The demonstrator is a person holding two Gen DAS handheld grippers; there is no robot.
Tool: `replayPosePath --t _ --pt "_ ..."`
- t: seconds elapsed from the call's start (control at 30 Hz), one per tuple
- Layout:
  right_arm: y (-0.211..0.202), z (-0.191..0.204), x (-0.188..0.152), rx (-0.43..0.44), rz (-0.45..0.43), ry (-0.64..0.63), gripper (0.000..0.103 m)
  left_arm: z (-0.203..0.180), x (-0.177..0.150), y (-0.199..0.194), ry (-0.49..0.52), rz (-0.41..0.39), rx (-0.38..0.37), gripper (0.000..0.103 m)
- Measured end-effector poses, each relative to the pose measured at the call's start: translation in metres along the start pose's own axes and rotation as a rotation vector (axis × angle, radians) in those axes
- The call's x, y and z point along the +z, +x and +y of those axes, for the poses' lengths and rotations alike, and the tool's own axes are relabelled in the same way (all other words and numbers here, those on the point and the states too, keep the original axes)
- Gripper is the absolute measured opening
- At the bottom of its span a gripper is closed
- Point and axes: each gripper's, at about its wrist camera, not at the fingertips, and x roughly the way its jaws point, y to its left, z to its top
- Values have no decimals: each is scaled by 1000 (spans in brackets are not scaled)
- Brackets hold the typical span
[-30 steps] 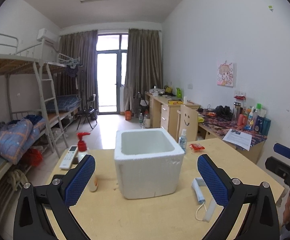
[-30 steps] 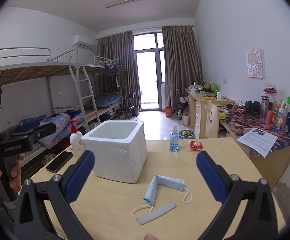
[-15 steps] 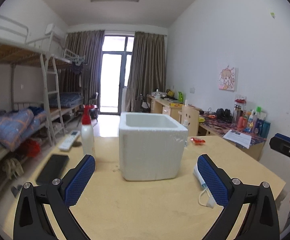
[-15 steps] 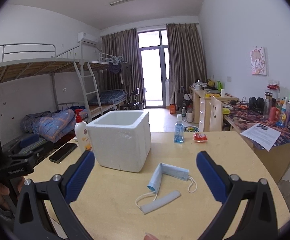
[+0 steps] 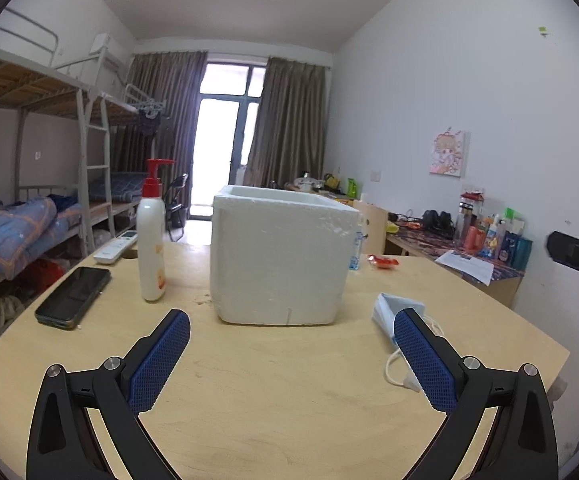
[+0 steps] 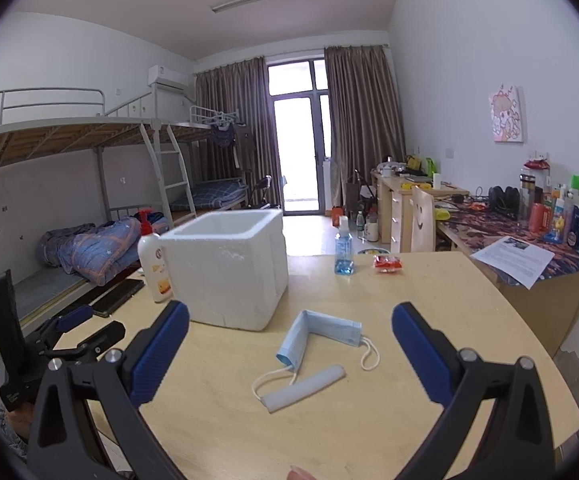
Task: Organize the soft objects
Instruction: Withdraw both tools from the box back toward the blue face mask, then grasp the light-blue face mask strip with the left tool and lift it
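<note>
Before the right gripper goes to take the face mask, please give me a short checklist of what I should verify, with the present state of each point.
1. Right gripper open and holding nothing: ok.
2. Left gripper open and holding nothing: ok.
3. Blue face mask lies free on the table, nothing on top of it: ok.
4. Grey soft strip lies close in front of the mask, across one ear loop; risk of taking both: not ok.
5. White foam box upright, top open: ok.
6. Box inside has room: cannot tell, the bottom is hidden.
</note>
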Motion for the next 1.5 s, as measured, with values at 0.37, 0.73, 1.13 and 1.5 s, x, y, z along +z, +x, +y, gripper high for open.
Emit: replayPosePath --t 0.37,0.73,1.13,1.5 --pt "12 -3 -7 15 47 2 103 -15 4 12 -14 -25 -75 102" --pt "22 -24 -22 -22 83 53 103 -38 17 52 -1 68 -156 102" --pt "25 -50 -34 -27 100 91 103 -64 20 85 37 165 -197 102" --pt "27 -70 -50 -19 116 96 103 -93 17 112 94 262 -203 102"
